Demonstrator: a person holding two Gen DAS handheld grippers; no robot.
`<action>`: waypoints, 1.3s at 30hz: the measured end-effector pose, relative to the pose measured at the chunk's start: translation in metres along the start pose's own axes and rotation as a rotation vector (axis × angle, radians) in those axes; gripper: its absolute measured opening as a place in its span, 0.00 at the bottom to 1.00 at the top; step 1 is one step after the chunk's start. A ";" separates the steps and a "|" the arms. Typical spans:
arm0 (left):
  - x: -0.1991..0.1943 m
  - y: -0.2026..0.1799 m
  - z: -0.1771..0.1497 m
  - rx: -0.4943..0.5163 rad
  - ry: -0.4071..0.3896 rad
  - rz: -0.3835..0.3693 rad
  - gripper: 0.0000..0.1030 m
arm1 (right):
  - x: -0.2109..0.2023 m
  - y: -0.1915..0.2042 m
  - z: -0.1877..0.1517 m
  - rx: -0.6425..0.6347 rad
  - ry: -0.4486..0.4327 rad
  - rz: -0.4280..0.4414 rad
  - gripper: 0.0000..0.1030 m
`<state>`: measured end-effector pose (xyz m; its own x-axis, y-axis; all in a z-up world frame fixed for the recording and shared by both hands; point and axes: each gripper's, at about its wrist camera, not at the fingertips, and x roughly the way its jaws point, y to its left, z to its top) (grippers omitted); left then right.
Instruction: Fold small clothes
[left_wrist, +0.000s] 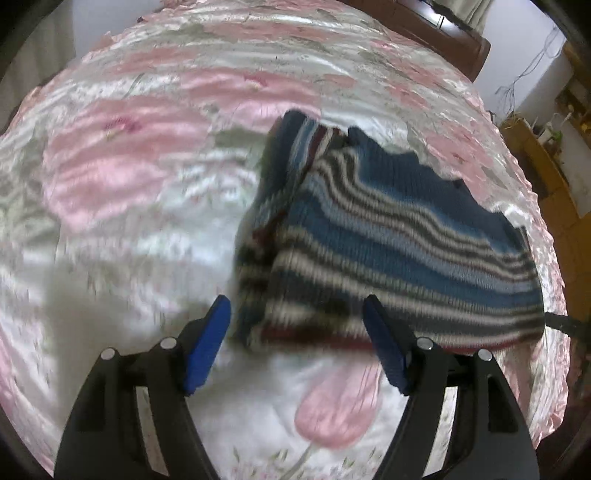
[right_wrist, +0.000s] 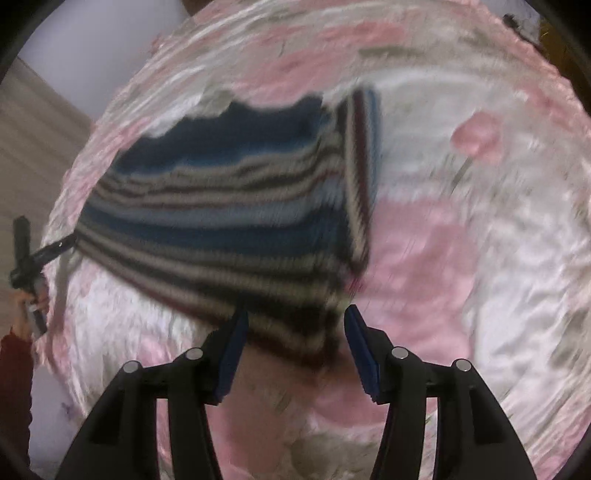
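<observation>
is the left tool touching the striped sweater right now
Cannot tell. In the left wrist view the open left tool frames the striped sweater hem, but blur hides any contact or gap.

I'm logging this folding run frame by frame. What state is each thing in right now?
striped sweater: lying on the bed, one side flap folded over, not gripped.
left gripper: open, at the sweater's near hem, holding nothing.
right gripper: open, at the sweater's near hem, holding nothing.
floral bedspread: spread out, wrinkled.
</observation>
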<state>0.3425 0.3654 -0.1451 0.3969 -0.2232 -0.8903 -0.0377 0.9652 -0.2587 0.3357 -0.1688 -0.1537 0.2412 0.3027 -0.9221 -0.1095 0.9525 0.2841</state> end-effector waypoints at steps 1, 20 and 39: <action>0.002 0.001 -0.003 -0.003 0.002 -0.002 0.71 | 0.004 0.002 -0.003 -0.006 0.004 -0.004 0.50; 0.022 -0.002 -0.011 0.001 0.029 0.045 0.25 | 0.030 -0.005 -0.018 0.009 0.071 -0.076 0.11; 0.023 0.018 0.014 -0.150 0.142 -0.084 0.85 | 0.007 -0.009 0.015 0.117 0.046 0.038 0.74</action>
<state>0.3635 0.3796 -0.1656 0.2716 -0.3295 -0.9043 -0.1499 0.9136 -0.3779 0.3525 -0.1744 -0.1593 0.1940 0.3394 -0.9204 -0.0034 0.9385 0.3453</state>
